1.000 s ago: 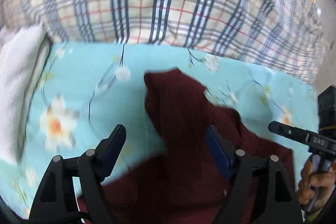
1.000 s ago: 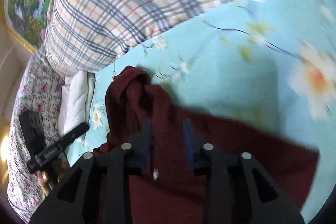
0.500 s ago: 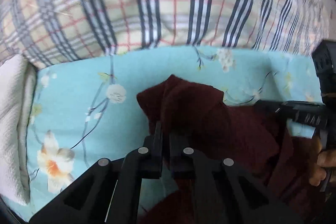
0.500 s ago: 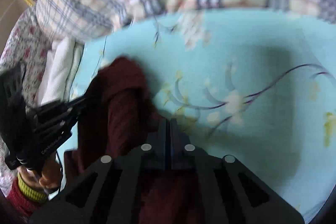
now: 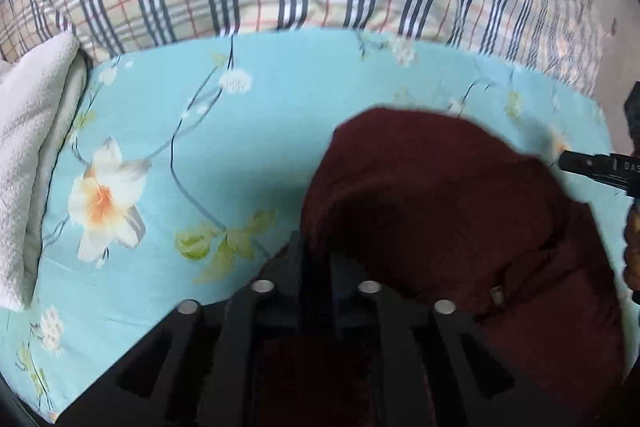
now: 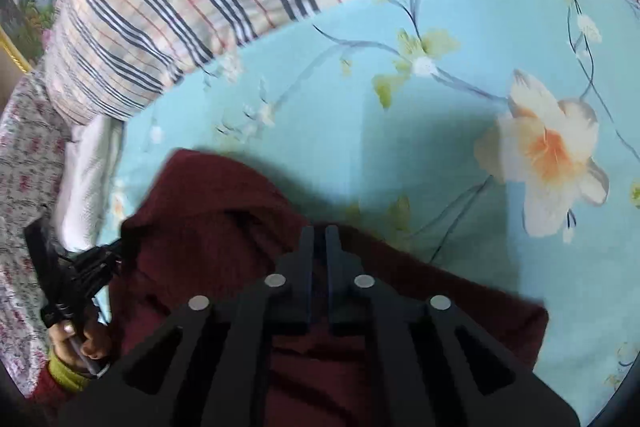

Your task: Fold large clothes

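Since a second ago we have clamped both the left gripper (image 5: 316,255) and right gripper (image 6: 318,243) on the maroon garment (image 5: 432,195) (mid-fold); next we judge carrying it across the bed sheet (image 5: 280,99).

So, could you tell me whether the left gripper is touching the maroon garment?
Touching. In the left wrist view, the left gripper is shut with the maroon garment pinched between its fingers.

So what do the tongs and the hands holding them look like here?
Both tongs, left and right, are matte black plastic with silver rivets. The right fingers show blue inner edges. The left hand wears a yellow-green cuff under dark red.
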`<control>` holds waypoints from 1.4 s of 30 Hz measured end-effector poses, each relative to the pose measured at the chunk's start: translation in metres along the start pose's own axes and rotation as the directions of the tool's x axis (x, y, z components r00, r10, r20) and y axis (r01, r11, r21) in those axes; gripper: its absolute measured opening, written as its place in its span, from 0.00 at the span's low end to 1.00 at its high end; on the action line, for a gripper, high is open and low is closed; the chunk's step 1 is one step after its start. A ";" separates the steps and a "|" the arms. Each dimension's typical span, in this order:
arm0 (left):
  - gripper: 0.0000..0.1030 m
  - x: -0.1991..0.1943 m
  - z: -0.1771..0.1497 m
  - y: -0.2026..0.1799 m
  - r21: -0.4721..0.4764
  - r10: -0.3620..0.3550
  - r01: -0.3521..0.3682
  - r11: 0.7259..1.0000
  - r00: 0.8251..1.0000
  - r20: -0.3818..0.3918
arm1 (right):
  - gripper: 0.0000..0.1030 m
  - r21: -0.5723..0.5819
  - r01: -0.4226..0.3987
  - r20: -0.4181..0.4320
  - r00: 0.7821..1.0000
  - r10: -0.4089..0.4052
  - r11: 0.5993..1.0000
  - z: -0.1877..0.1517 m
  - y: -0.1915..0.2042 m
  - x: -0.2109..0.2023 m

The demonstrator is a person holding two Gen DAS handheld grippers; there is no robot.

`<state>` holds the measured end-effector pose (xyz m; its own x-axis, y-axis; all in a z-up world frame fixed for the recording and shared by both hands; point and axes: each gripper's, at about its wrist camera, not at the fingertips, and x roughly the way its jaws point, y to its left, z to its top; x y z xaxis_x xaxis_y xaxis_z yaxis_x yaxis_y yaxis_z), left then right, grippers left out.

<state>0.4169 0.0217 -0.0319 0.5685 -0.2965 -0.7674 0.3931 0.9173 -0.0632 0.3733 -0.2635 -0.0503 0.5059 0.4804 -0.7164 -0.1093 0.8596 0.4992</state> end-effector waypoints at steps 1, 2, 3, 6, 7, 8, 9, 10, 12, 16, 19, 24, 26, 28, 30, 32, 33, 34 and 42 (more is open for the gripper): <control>0.28 -0.004 0.005 -0.001 0.011 -0.015 0.015 1.000 1.000 0.009 | 0.22 -0.016 -0.021 0.018 1.000 0.022 1.000 0.006 0.005 -0.005; 0.40 -0.005 0.009 -0.003 0.019 -0.018 0.017 1.000 1.000 0.010 | 0.29 -0.039 -0.030 0.029 0.999 0.031 0.999 0.013 0.012 -0.007; 0.44 -0.006 0.014 -0.005 0.033 -0.015 0.015 0.999 1.000 0.021 | 0.41 -0.057 -0.034 0.026 0.999 0.035 0.998 0.019 0.019 -0.006; 0.48 0.004 0.021 -0.014 0.093 -0.036 0.036 0.995 0.999 -0.004 | 0.43 -0.088 -0.076 0.011 0.997 0.077 0.993 0.034 0.031 0.006; 0.48 0.010 0.020 -0.022 0.113 -0.033 0.034 0.993 0.999 -0.013 | 0.43 -0.125 -0.078 -0.011 0.997 0.077 0.989 0.039 0.038 0.015; 0.48 0.018 0.018 -0.028 0.150 -0.019 0.024 0.988 0.999 -0.033 | 0.43 -0.144 -0.078 -0.032 0.997 0.074 0.987 0.041 0.043 0.024; 0.48 0.024 0.017 -0.030 0.173 -0.003 0.011 0.985 0.999 -0.047 | 0.44 -0.165 -0.084 -0.065 0.995 0.074 0.983 0.043 0.048 0.034; 0.48 0.033 0.017 -0.031 0.189 0.018 -0.005 0.982 0.998 -0.068 | 0.44 -0.183 -0.083 -0.094 0.993 0.067 0.980 0.044 0.051 0.042; 0.34 0.047 0.020 -0.029 0.190 0.033 -0.014 0.982 0.995 -0.099 | 0.44 -0.229 -0.078 -0.138 0.989 0.047 0.970 0.047 0.056 0.058; 0.04 0.059 0.030 -0.021 0.139 0.044 -0.029 0.990 0.993 -0.106 | 0.27 -0.253 -0.054 -0.205 0.979 0.001 0.966 0.050 0.058 0.092; 0.04 0.048 0.043 -0.015 0.087 0.043 -0.039 0.995 0.998 -0.048 | 0.03 -0.232 -0.086 -0.187 0.981 0.042 0.969 0.050 0.060 0.091; 0.04 -0.003 0.042 -0.020 0.064 0.015 -0.020 0.998 0.997 0.081 | 0.03 -0.257 -0.078 0.001 0.997 0.081 0.963 0.044 0.077 0.033; 0.04 -0.029 0.030 -0.030 0.085 -0.002 -0.009 0.996 0.992 0.130 | 0.03 -0.243 -0.078 0.086 0.991 0.101 0.967 0.035 0.082 -0.003; 0.04 -0.047 0.013 -0.042 0.107 -0.017 -0.001 0.994 0.987 0.162 | 0.03 -0.241 -0.069 0.147 0.983 0.107 0.968 0.016 0.085 -0.035; 0.04 -0.062 -0.013 -0.057 0.130 -0.033 0.010 0.991 0.984 0.176 | 0.03 -0.232 -0.077 0.189 0.974 0.123 0.970 -0.016 0.086 -0.063; 0.04 -0.068 -0.041 -0.072 0.148 -0.041 0.016 0.989 0.985 0.167 | 0.03 -0.210 -0.084 0.192 0.973 0.125 0.974 -0.044 0.084 -0.075; 0.04 -0.070 -0.055 -0.075 0.144 -0.044 0.022 0.989 0.987 0.156 | 0.03 -0.196 -0.083 0.187 0.975 0.120 0.977 -0.060 0.078 -0.081; 0.04 -0.069 -0.068 -0.075 0.134 -0.054 0.036 0.990 0.989 0.137 | 0.03 -0.178 -0.079 0.179 0.978 0.111 0.981 -0.079 0.075 -0.083; 0.06 -0.078 -0.152 -0.086 0.121 -0.060 0.051 0.991 0.996 0.067 | 0.03 -0.071 -0.068 0.058 0.996 0.072 0.995 -0.171 0.057 -0.077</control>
<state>0.2290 0.0068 -0.0633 0.5911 -0.3678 -0.7178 0.5064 0.8619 -0.0247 0.1816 -0.2213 -0.0502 0.5454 0.5305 -0.6490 -0.2042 0.8350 0.5110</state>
